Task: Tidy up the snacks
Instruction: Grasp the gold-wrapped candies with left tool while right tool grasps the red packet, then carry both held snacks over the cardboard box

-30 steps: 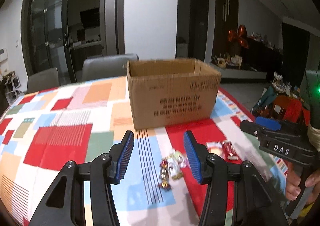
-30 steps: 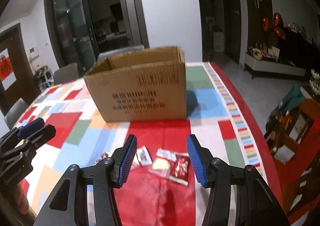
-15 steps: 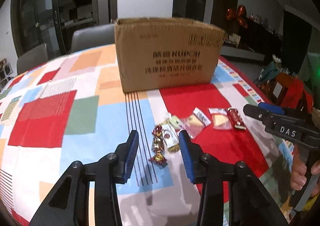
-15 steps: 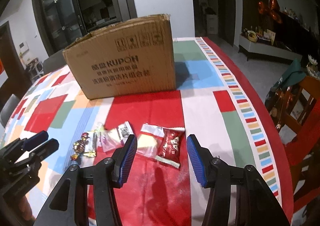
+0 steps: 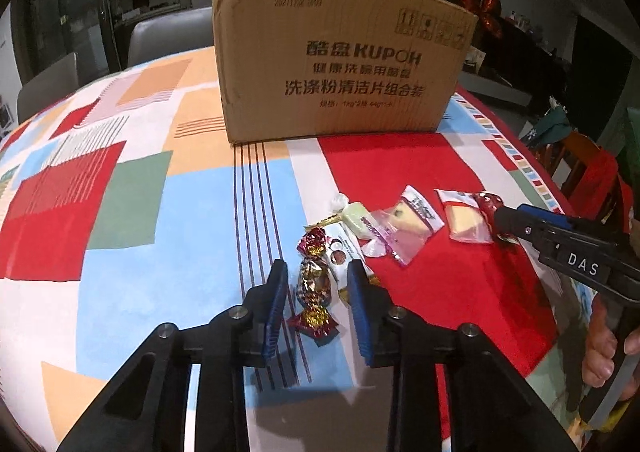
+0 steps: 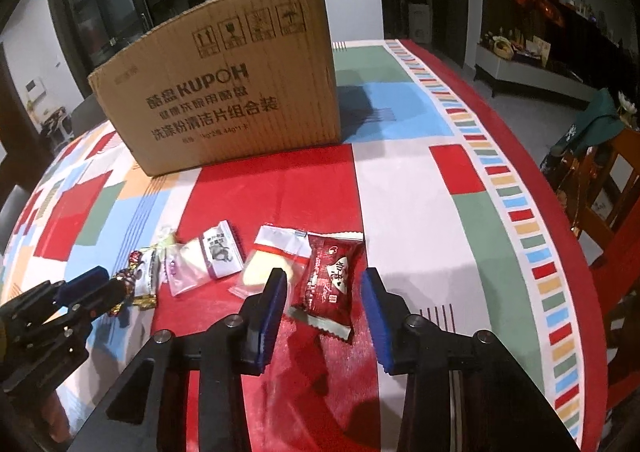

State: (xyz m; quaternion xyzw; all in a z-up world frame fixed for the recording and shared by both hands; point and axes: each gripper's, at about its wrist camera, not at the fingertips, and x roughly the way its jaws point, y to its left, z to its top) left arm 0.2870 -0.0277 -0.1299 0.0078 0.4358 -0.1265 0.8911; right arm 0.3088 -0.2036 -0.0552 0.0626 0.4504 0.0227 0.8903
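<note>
Two handheld grippers descend on a line of wrapped snacks spread across a table covered in a patchwork cloth of red, blue, green and orange blocks. In the left wrist view, the left gripper fills the lower centre of the frame, its blue-padded jaws closing around a gold-and-red foil candy that lies between them; a sliver of cloth shows on either side of the wrapper, so the pads are not yet pressing on it. Just right of the candy a white wrapped sweet lies partly under the right-hand pad.

In the right wrist view, the right gripper sits at lower centre, its jaws also closing, with a dark red snack packet lying flat on the red cloth between them and clear gaps on both sides. Touching the packet's left edge is a clear pouch with a pale yellow cake; further left lie a white-labelled packet and a clear pink-tinted bag.

An open cardboard box printed with dark lettering stands upright at upper centre of both views, well apart from the snacks. At the right edge of the left wrist view, a hand grips the handle of the other tool. Grey chair backs show behind the table at upper left.
</note>
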